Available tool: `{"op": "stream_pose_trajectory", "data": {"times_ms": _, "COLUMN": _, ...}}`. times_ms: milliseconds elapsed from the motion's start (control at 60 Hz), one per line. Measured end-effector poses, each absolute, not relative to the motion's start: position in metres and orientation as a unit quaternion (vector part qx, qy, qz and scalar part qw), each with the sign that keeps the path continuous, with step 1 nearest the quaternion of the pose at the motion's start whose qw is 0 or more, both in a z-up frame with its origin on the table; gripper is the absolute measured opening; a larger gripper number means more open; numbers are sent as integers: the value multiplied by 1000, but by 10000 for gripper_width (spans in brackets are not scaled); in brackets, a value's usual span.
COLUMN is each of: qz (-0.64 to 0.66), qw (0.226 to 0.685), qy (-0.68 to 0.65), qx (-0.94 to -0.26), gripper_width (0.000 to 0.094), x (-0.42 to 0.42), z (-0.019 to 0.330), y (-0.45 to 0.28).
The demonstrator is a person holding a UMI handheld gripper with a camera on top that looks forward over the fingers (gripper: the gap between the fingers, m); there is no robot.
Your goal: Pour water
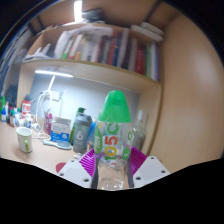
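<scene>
Between your gripper's [113, 168] two fingers stands a clear bottle [113, 140] with a green cap and a colourful label, upright and close to the camera. Both magenta pads [88, 161] press against its sides, so your gripper is clamped on the bottle. You can't tell whether its base rests on anything, since it is hidden below the fingers. Just beyond, on the desk [40, 155], sit a grey container with a dark lid [81, 127], a blue and white box [61, 130] and a pale green mug [25, 141] off to the left. Farther back, more bottles and small items crowd the desk's left end. Above all this a wall shelf [100, 73] carries a row of books [105, 45], with a strip light glowing under it.
</scene>
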State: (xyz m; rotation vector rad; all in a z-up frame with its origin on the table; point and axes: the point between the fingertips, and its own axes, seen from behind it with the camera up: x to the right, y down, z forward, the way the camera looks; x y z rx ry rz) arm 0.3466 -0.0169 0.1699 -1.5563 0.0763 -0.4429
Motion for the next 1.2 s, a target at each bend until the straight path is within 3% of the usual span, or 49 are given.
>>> {"op": "stream_pose_trajectory", "data": {"times_ms": 133, "qz": -307, "qw": 678, "qy": -114, "qx": -658, "gripper_width": 412, "x": 273, "z": 229, "y": 31}}
{"op": "stream_pose_trajectory", "data": {"times_ms": 233, "qz": -410, "qw": 629, "qy": -247, "qx": -613, "gripper_width": 413, "x": 210, "z": 249, "y": 72}}
{"op": "stream_pose_trajectory", "data": {"times_ms": 367, "qz": -534, "qw": 516, "qy": -419, "qx": -522, "gripper_width": 410, "x": 155, "z": 236, "y": 121}}
{"op": "stream_pose_trajectory", "data": {"times_ms": 517, "qz": -644, "qw": 374, "qy": -554, "qx": -372, "gripper_width": 409, "x": 124, "z": 215, "y": 154}}
{"op": "stream_pose_trajectory", "data": {"times_ms": 700, "qz": -688, "qw": 286, "qy": -612, "qx": -265, "gripper_width": 412, "x": 109, "z": 206, "y": 167}}
{"op": "stream_pose_trajectory", "data": {"times_ms": 850, "qz": -693, "qw": 264, "qy": -623, "qx": -246, "gripper_width": 412, "x": 107, "z": 202, "y": 167}}
{"op": "stream_pose_trajectory", "data": {"times_ms": 1050, "qz": -693, "qw": 277, "qy": -617, "qx": -251, "gripper_width": 406, "x": 108, "z": 211, "y": 168}}
{"op": "stream_pose_trajectory", "data": {"times_ms": 1117, "qz": -683, "qw": 322, "qy": -591, "qx": -283, "gripper_width": 411, "x": 110, "z": 227, "y": 168}}
{"op": "stream_pose_trajectory", "data": {"times_ms": 1200, "qz": -636, "qw": 426, "qy": -511, "qx": -391, "gripper_width": 411, "x": 128, "z": 252, "y": 166}}
